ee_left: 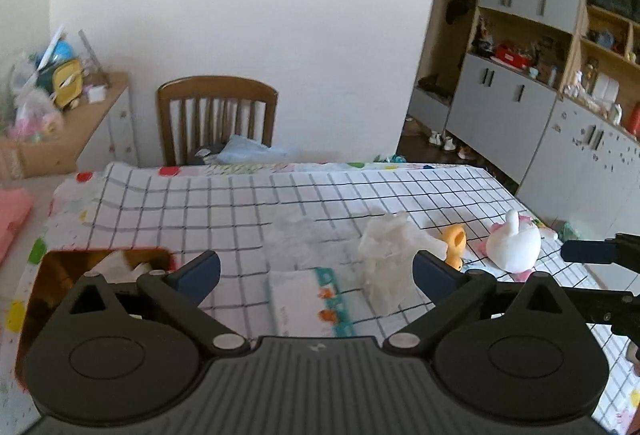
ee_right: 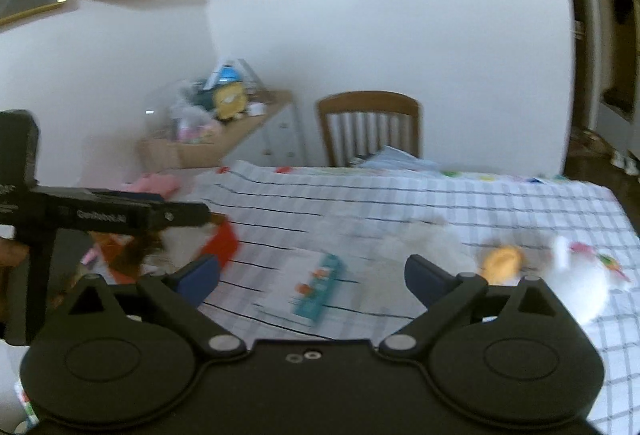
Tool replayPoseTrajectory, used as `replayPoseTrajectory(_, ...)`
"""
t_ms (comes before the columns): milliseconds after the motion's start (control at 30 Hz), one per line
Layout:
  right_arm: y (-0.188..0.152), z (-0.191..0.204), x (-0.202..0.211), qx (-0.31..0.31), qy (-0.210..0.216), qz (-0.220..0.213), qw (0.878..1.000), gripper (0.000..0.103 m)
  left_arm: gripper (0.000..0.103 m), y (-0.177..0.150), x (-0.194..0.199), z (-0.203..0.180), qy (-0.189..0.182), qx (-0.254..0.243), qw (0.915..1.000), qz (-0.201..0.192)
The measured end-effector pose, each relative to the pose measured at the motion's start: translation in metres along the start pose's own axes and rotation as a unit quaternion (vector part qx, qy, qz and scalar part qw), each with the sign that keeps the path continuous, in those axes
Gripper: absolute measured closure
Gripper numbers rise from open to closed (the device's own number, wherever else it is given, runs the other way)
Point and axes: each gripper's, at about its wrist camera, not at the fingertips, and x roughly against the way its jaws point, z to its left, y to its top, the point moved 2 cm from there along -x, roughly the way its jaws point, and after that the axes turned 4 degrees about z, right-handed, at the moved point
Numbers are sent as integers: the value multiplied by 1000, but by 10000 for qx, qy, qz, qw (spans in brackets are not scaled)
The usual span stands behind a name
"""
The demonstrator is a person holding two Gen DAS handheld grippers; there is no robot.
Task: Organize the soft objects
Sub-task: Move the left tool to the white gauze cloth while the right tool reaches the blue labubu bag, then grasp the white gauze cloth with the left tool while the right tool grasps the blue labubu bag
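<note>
My left gripper [ee_left: 316, 267] is open and empty above the checked tablecloth [ee_left: 240, 203]. Just ahead lie a flat tissue pack [ee_left: 308, 299], a crumpled white plastic bag [ee_left: 390, 255], a small orange toy [ee_left: 454, 245] and a white plush [ee_left: 514, 243] to the right. A red box [ee_left: 80, 275] holding soft items stands at the left. My right gripper [ee_right: 312, 273] is open and empty; its blurred view shows the tissue pack [ee_right: 316, 287], orange toy [ee_right: 502, 263], white plush [ee_right: 580, 279], red box [ee_right: 220, 243] and the left gripper's body [ee_right: 100, 217].
A wooden chair [ee_left: 216, 115] with cloth on its seat stands at the table's far edge. A cluttered side cabinet [ee_left: 60, 107] is at the left and grey shelving [ee_left: 520, 75] at the right. A pink cloth [ee_left: 12, 219] lies left of the table.
</note>
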Motion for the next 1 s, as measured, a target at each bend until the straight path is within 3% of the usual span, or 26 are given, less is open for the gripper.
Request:
replayPoseTrajectory(167, -14, -38, 1, -237, -389, 77, 9989, 3, 0, 10, -29, -35, -26, -281, 9996, -11)
replayPoseTrajectory(333, -25, -67, -4, -292, -646, 198, 9973, 3, 0, 16, -66, -61, -353, -371, 9984, 218)
replayPoseTrajectory(667, -42, -116, -34, -389, -866, 579, 9938, 4, 0, 12, -141, -100, -636, -568, 9950, 520)
replayPoseTrajectory(1000, -47, -139, -82, -144, -814, 916, 9924, 4, 0, 14, -207, -121, -421, -667, 9937, 791)
